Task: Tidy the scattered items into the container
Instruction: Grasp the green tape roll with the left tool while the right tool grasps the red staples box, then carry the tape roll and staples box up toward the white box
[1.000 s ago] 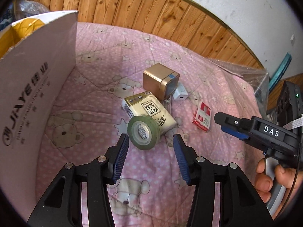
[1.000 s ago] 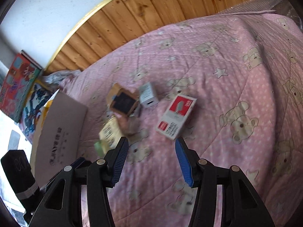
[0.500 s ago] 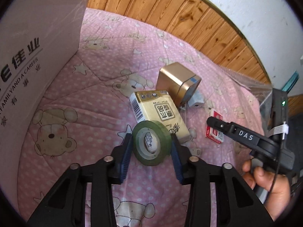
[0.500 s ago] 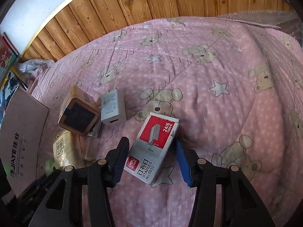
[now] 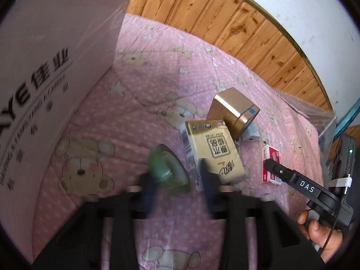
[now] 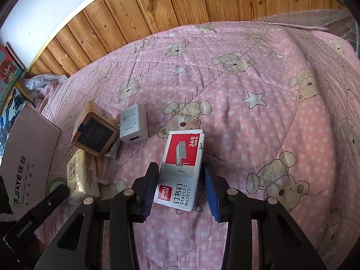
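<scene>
Pink quilt with bears and stars covers the bed, backed by wooden panelling and a white wall.

Left wrist view: the cardboard box, the container for this job, fills the upper left of the frame with its printed wall facing the camera. The left gripper is smeared by motion blur at lower centre; the green tape roll sits between its fingers, tilted, and the gripper appears clenched on it, though the blur keeps contact from being certain. Just right of the roll lies the tissue pack, with the gold box resting against its far end. At the right edge the other gripper reaches over the staple box.

Right wrist view: the right gripper straddles the staple box at lower centre. The left pad looks to be touching the box's edge, while a sliver of quilt shows beside the right pad, so the jaws are not fully closed on it. The white charger and gold box lie at centre left; the cardboard box is at the far left edge.

Both pickups seem in hand. Next, the right gripper needs to finish squeezing, and both must lift and carry toward the cardboard box, clearing its tall wall before letting go.
</scene>
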`<control>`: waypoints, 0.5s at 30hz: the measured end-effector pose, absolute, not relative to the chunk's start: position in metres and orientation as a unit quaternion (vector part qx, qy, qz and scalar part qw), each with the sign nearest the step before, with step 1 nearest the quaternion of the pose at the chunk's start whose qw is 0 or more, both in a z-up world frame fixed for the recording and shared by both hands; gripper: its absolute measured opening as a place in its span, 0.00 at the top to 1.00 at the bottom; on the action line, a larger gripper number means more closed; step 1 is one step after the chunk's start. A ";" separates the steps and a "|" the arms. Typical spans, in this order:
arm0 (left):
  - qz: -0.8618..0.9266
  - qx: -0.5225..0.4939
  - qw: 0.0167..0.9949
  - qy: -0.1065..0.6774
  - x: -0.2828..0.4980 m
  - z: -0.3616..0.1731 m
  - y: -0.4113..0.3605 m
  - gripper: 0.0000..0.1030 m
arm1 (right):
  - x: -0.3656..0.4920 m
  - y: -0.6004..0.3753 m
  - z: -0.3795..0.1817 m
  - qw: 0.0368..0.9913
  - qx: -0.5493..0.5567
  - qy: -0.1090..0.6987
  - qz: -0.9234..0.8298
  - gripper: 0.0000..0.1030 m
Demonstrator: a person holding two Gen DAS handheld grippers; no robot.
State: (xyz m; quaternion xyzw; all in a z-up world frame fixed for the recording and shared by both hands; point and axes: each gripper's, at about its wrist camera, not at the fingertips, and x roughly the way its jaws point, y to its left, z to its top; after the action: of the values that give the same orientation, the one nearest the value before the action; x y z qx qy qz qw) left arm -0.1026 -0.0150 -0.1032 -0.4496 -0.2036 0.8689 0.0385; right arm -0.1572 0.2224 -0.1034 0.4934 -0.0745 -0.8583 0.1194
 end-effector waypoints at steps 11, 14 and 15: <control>0.873 -0.444 0.047 -0.194 -0.092 -0.097 -0.018 0.92 | -0.150 0.228 -0.098 0.130 0.491 -0.087 -0.857 0.60; 0.873 -0.445 0.045 -0.194 -0.084 -0.092 -0.022 0.92 | -0.138 0.226 -0.093 0.135 0.492 -0.099 -0.855 0.60; 0.874 -0.445 0.045 -0.192 -0.081 -0.090 -0.024 0.92 | -0.135 0.225 -0.091 0.136 0.492 -0.101 -0.854 0.60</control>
State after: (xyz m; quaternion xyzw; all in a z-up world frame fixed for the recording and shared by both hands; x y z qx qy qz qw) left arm -0.0806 -0.0235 -0.0897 -0.4447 -0.1922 0.8737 0.0449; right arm -0.1355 0.2250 -0.0915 0.4922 -0.1015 -0.8538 0.1361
